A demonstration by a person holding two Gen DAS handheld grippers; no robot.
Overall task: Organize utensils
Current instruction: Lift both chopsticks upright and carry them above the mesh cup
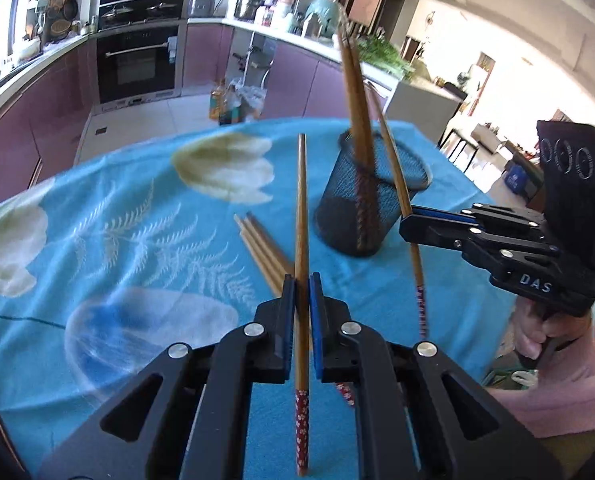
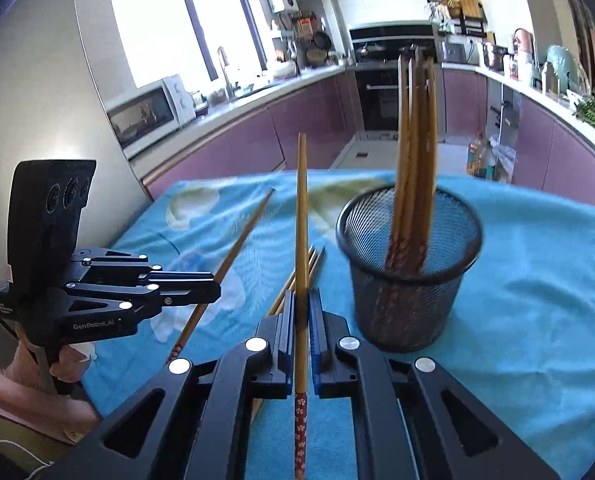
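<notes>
- As both grippers are clamped shut, each has one chopstick pinched between its pads, lifted clear of the blue cloth (image 1: 137, 208).
- The left gripper (image 1: 302, 280) grips its chopstick (image 1: 301, 208) toward the patterned red end, the bare tip pointing away over the table.
- Loose chopsticks (image 1: 263, 252) lie flat on the cloth just beyond the left gripper, side by side, not yet sorted.
- The mesh cup (image 1: 367, 208) stands upright right of them, with several chopsticks (image 1: 355, 92) already leaning inside.
- The right gripper (image 1: 411, 224) sits just right of the cup, its chopstick (image 1: 397, 176) crossing in front of the rim at a slant.
- These sticks look light, stiff and thin; smooth wood could pivot or slip between flat pads.
- A hold nearer the middle would likely steady each stick better than a grip near one end.
- The cup looks light too, so a stick pushed against its rim might tip it.
- Dropping each stick in end first, over the opening, seems the safest way.
</notes>
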